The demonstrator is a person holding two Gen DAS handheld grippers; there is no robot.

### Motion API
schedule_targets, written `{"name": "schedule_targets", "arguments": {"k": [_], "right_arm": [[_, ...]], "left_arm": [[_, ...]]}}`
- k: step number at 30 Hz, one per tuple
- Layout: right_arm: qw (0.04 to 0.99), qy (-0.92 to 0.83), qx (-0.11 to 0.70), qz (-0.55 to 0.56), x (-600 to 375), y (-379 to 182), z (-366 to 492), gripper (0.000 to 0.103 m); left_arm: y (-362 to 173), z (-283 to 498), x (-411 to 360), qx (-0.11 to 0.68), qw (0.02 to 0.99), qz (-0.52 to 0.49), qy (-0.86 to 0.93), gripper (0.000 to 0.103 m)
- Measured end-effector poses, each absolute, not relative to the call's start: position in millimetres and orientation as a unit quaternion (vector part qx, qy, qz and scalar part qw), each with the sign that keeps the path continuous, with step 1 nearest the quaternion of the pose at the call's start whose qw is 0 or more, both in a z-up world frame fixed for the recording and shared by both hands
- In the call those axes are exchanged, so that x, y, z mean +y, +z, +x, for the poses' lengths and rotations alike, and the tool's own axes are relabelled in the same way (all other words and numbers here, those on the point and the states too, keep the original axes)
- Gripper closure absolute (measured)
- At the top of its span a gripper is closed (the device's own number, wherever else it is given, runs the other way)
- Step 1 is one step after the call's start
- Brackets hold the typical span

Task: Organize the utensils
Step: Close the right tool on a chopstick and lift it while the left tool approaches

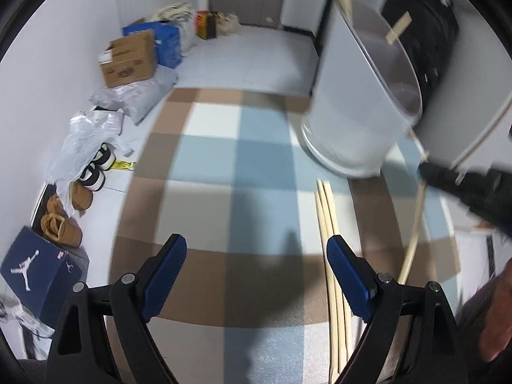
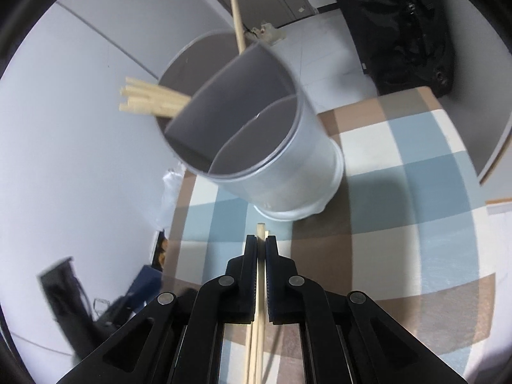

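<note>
A grey divided utensil holder stands on the checked table; it also shows in the left wrist view. Several wooden chopsticks and one wooden stick stick out of its back compartment. My right gripper is shut on a wooden chopstick, just in front of the holder's base. In the left wrist view that right gripper holds the chopstick at the right. My left gripper is open and empty above the table, with several chopsticks lying by its right finger.
The table is covered in a blue, white and brown checked cloth. On the floor at the left lie cardboard boxes, plastic bags, shoes and a blue shoe box. A black bag stands behind the table.
</note>
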State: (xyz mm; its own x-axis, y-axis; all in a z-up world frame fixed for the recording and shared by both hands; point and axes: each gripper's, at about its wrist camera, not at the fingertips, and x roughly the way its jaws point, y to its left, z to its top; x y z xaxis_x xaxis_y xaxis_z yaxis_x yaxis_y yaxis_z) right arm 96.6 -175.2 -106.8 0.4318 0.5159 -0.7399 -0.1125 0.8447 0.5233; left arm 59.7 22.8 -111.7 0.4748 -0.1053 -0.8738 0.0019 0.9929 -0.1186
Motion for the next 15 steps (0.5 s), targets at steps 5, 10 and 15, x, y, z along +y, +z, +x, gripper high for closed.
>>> {"name": "schedule_targets", "arguments": {"k": [5,10,15], "right_arm": [[0.827,0.192,0.488,0.204,-197,-98,94,0.099],[0.838,0.196,0.477,0.18,-206,-89,87,0.099],[0.846,0.203,0.465,0.163,-219,-75,86,0.099]], "left_arm": [[-122,60,8,0.544,0.836,-0.044,-0.045,0.017],[-132,60,-2,0.57,0.821,-0.024,-0.028,0.017],[-133,63,-7,0.575,0.818,-0.005,-0.008,0.017]]}}
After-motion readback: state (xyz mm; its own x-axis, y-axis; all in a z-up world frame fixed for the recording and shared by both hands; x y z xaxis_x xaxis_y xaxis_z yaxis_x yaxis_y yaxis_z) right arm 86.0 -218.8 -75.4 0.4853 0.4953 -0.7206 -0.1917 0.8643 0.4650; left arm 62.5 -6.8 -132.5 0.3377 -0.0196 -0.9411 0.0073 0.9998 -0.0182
